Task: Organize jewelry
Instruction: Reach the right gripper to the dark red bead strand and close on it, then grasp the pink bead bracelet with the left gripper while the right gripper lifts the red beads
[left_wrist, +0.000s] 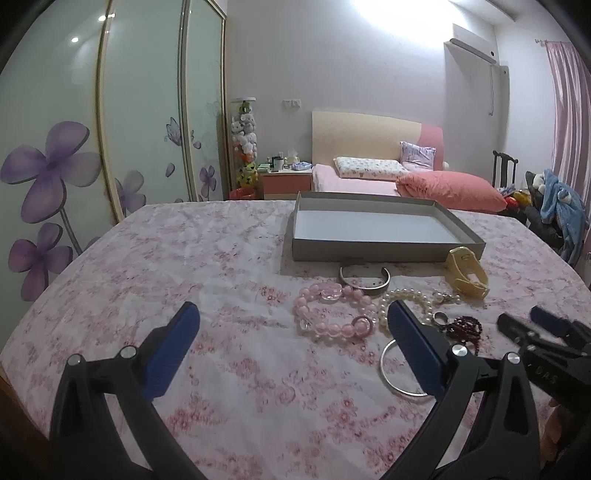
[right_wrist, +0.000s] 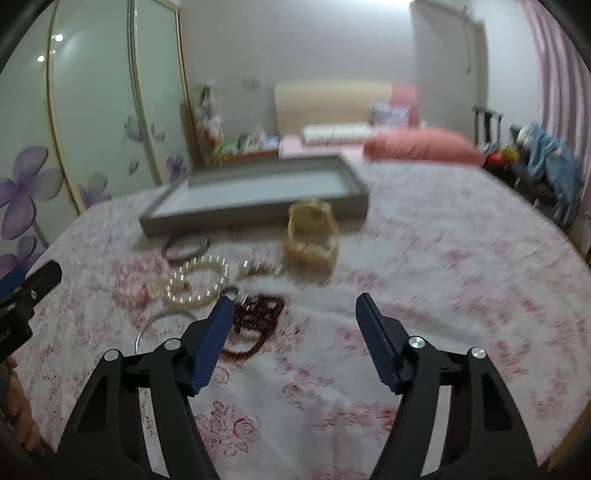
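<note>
So far nothing is sorted: the tray (left_wrist: 384, 225) sits empty, the bracelets (left_wrist: 334, 314) lie loose on the surface (left_wrist: 166, 258), both tools, left (left_wrist: 293, 325) and right (right_wrist: 293, 314), gape apart, holding nothing.

**Jewelry count on the table**

One grey tray (left_wrist: 373, 251) stands at the far side of the table (left_wrist: 147, 258). Near it lie seven pieces of jewelry:
- two silver bangles, one open cuff (left_wrist: 365, 282) far and one thin ring (left_wrist: 397, 384) near
- one pink bead bracelet (left_wrist: 332, 314)
- one pearl bracelet (left_wrist: 413, 299)
- one dark red bead string (left_wrist: 465, 328)
- one cream chunky bracelet (left_wrist: 467, 275) at the right
- one small silver ring (left_wrist: 440, 316)

Two claws: left (left_wrist: 291, 325), right (right_wrist: 293, 306).
</note>
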